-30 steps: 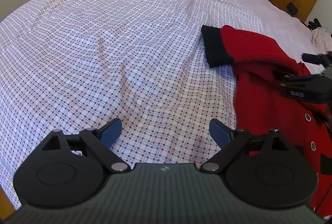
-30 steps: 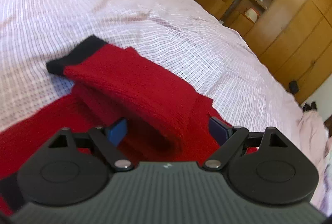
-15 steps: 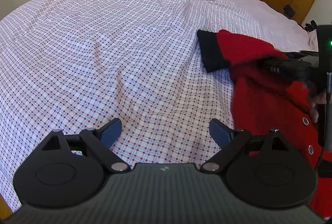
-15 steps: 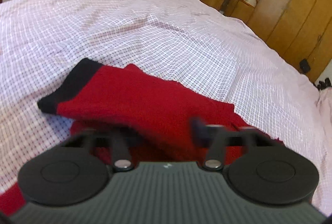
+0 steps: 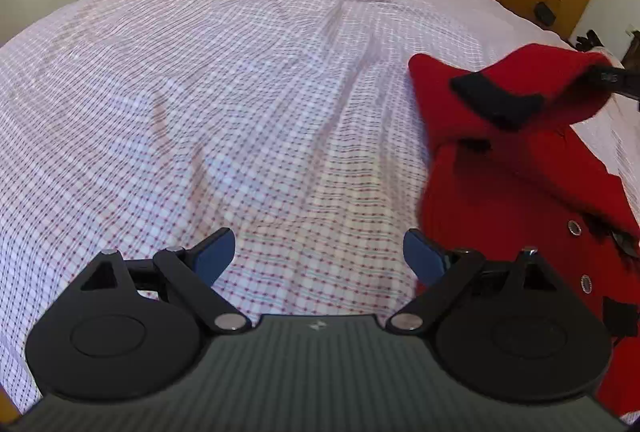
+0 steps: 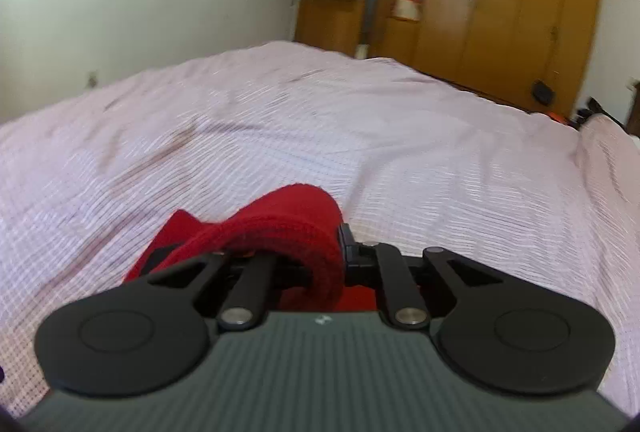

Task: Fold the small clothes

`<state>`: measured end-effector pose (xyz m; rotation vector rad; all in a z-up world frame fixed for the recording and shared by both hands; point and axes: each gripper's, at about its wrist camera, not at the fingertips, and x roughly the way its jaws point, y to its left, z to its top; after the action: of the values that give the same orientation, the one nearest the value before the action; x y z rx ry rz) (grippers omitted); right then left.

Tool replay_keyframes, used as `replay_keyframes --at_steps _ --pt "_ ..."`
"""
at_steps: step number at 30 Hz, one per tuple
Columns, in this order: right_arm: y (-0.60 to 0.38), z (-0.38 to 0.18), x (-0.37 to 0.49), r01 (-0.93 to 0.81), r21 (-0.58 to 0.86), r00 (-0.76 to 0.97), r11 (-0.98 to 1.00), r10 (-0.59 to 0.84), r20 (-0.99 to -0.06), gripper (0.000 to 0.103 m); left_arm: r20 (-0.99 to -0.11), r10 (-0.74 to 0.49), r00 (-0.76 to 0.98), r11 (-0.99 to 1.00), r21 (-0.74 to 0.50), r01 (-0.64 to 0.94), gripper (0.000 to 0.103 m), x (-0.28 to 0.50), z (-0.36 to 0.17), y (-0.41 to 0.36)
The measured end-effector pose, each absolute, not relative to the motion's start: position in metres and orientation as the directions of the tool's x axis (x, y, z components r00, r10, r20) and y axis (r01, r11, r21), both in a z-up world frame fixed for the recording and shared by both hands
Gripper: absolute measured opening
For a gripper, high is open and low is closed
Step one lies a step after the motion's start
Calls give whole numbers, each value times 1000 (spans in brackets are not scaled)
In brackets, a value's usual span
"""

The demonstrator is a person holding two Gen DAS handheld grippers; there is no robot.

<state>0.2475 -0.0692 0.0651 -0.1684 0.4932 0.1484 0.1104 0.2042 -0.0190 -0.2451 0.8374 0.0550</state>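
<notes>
Surface: bed (image 5: 240, 72) with pink checked sheet, wooden wardrobes (image 6: 500, 12) behind.
Garment: red cardigan (image 5: 520, 192) on bed's right side, sleeve (image 5: 520, 84) lifted.
Right gripper (image 6: 340, 252): jaws just closed, clamped on sleeve.
Left gripper (image 5: 316, 252): jaws wide apart, empty, just left of cardigan.

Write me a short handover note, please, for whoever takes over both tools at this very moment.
Right tool: its jaws have just been closing and are now shut on the red sleeve, which is raised off the bed.
Left tool: open, holding nothing, over bare checked bedsheet.
Red cardigan: body lies on the bed to the right of the left tool, snap buttons up; the sleeve's black cuff hangs in the air.
Done: sleeve gripped and raised.
Left: lay the sleeve across the body, then fold the rest.
</notes>
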Motion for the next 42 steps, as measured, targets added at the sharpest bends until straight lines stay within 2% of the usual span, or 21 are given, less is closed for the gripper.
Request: replay_keyframes --at_steps 4,9,18,20,22,24,32,37,38,40,42 --pt "-108 72 239 -97 -34 881 995 70 -467 13 -736 -60 675 975 -189 -120 94 114 -14 196" --pt "-152 64 229 -10 66 869 998 41 -493 13 -732 -62 678 980 -175 -99 94 118 -9 185" --pt "-200 13 211 101 162 791 982 20 -612 15 -728 -83 680 985 -165 -56 94 124 -5 165" --pt "-202 8 207 89 154 779 984 28 -626 24 -732 -87 676 985 -164 -50 94 124 -7 161" --pt "-202 5 200 73 112 771 991 15 -637 49 -735 -90 672 985 -164 -48 94 125 -9 159" --pt "-200 2 194 56 66 770 996 -1 -638 58 -736 -95 670 985 -168 -45 94 127 -11 155" --pt "-207 7 166 -34 2 740 999 27 -672 58 -737 -120 665 987 -163 -3 94 130 -9 136" --pt "-218 14 151 -83 40 716 996 88 -692 59 -733 -150 663 985 -165 41 94 132 -6 121" --pt "-220 15 148 -93 50 711 994 101 -696 61 -733 -157 662 985 -165 50 94 132 -7 118" --pt "-225 19 141 -91 53 708 994 102 -699 74 -734 -165 659 985 -163 65 94 134 -8 112" --pt "-229 21 136 -87 36 708 996 87 -701 74 -736 -173 655 984 -163 77 94 137 -11 107"
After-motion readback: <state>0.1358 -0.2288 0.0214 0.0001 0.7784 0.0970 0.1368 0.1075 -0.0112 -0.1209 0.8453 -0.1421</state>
